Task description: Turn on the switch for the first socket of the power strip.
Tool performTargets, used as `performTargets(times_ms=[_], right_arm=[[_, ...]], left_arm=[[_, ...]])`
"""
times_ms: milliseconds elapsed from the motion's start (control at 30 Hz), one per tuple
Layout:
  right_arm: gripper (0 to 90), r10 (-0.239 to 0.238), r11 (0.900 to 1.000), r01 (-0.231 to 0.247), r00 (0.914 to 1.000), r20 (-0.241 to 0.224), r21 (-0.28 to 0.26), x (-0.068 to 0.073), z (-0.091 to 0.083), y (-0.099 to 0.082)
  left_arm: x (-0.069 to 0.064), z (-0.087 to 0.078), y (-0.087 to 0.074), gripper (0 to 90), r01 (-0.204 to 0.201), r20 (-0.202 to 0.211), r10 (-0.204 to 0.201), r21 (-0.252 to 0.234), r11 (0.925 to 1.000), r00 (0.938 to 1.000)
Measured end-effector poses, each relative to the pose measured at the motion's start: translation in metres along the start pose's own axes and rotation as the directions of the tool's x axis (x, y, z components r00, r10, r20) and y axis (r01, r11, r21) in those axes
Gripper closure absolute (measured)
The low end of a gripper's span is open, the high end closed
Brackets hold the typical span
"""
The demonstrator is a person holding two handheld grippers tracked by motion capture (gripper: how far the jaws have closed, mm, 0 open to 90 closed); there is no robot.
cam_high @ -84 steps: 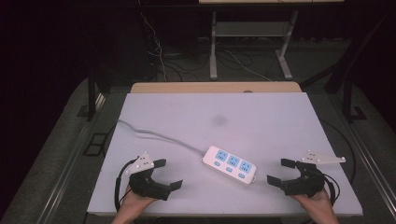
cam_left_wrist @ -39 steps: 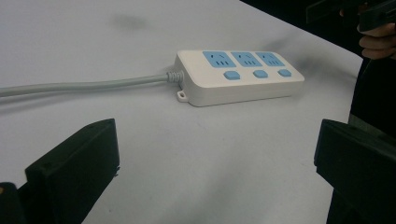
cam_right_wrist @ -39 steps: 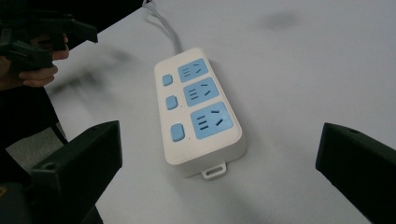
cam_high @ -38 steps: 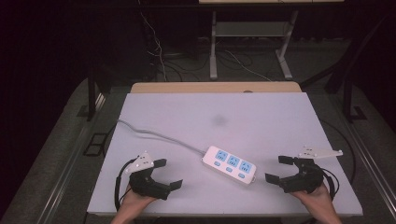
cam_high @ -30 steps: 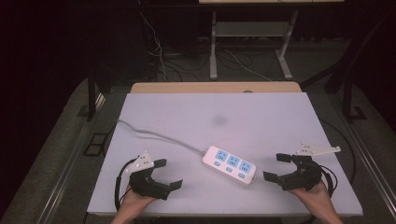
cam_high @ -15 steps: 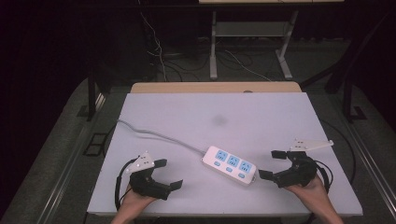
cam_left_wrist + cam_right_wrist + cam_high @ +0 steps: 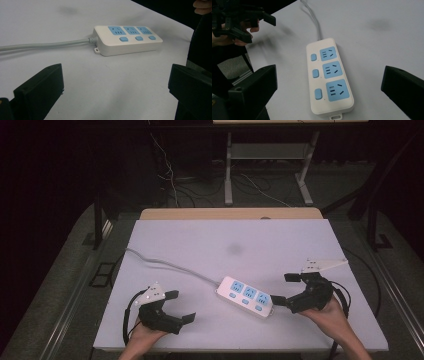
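Inspection runs from the person's left across the white surface (image 7: 190, 245).

Left tool (image 7: 176, 306): rests at the near left part of the surface, held from below by the left hand (image 7: 142, 336), jaws spread wide with nothing between them. Its own camera looks along the bare surface toward the power strip, which lies well apart from it. Judgement: this tool is parked in reserve, not taking part in the approach.

Grey cord (image 7: 170, 265): runs from the far left edge of the surface diagonally down to the strip's left end, lying slack and flat. Its line likely accounts for the strip's angled lie.

Power strip (image 7: 245, 296): white, three blue sockets with three blue switches, lying flat and face up near the middle of the near half, free of any grip.

Right tool (image 7: 289, 289): jaws apart, empty, with the nearer jaw tip just beside the strip's cordless end; contact cannot be confirmed. In the right gripper view the strip (image 7: 327, 75) lies lengthwise between the two jaws. Judgement: the wide opening and end-on alignment suit a grasp across the strip's width, not yet made. The right hand (image 7: 332, 317) supports the tool from behind.
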State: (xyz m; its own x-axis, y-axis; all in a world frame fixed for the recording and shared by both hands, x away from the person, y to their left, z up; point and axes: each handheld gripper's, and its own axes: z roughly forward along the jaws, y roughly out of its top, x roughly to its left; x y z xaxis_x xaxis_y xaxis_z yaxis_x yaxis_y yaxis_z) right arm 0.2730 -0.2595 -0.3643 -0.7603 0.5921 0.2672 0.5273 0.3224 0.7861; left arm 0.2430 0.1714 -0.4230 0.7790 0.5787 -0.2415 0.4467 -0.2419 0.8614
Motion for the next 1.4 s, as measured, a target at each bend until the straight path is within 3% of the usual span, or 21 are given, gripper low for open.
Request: performTargets(times_ms=[633,1400], right_arm=[[0.1,-0.048,0.9972,0.049,0.9985,-0.028,0.057,0.007,0.021,0.028],[0.1,-0.075,0.9834,0.085,0.9952,-0.062,0.16,0.013,0.068,0.044]], left_arm=[[0.0,0.001,0.0,0.0,-0.002,0.004,0.002,0.004,1.0,1.0],[0.0,0.001,0.0,0.0,-0.003,0.004,0.003,0.006,1.0,1.0]])
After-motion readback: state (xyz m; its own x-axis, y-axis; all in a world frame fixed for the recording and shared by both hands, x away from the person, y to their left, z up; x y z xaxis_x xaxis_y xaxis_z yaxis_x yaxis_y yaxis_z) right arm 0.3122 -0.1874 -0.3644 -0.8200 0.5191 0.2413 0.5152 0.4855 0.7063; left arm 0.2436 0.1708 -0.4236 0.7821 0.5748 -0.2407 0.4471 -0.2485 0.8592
